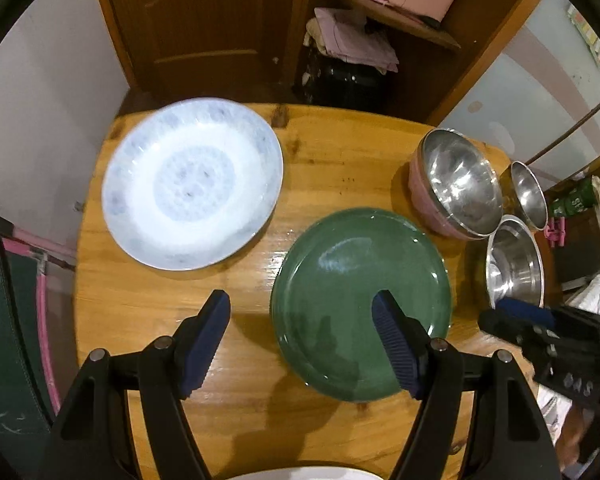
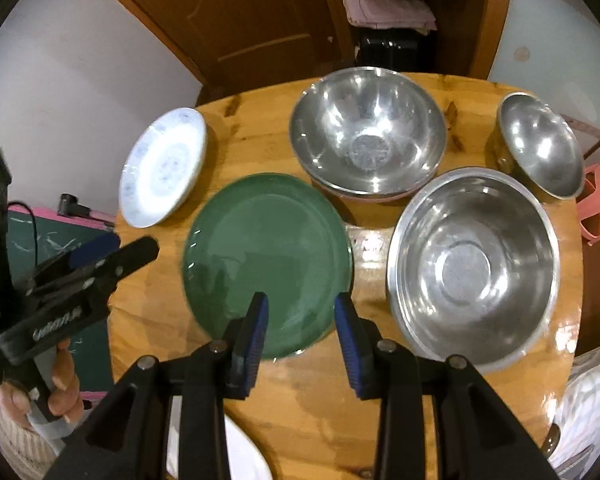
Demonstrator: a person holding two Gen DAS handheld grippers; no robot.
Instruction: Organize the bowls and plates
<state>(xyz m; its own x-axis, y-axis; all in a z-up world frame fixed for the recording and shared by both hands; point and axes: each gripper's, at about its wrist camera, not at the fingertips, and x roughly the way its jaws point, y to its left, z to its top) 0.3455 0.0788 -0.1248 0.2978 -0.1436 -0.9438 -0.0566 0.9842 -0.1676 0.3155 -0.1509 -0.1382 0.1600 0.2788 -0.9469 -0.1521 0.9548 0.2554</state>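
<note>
Wooden table (image 2: 300,420) carries everything, spread out and unstacked, so I judge the sorting is at its start: approach phase, nothing gripped yet.

Largest items first. Big steel bowl (image 2: 474,268) sits at the right side of the table, just beside the green plate (image 2: 268,264), which lies flat at centre. Behind them, a second steel bowl (image 2: 368,128) is nested in a pink bowl (image 1: 424,196); only the pink wall shows. White patterned plate (image 1: 192,188) lies at the far left, apart from the green one. Small steel bowl (image 2: 540,144) is at the far right edge. A further white rim (image 1: 300,474) peeks in at the near table edge; cannot tell what dish it is.

Left gripper (image 1: 300,340): jaws wide, empty, hovering with one finger over the green plate and the other over bare wood. Right gripper (image 2: 302,340): jaws narrower but clearly apart, empty, above the green plate's near rim.

Judgement: green plate is the likely first pick. A flat plate offers only its rim, so the next move calls for a low approach with one finger sliding under the edge. Glazed surface may slip.
</note>
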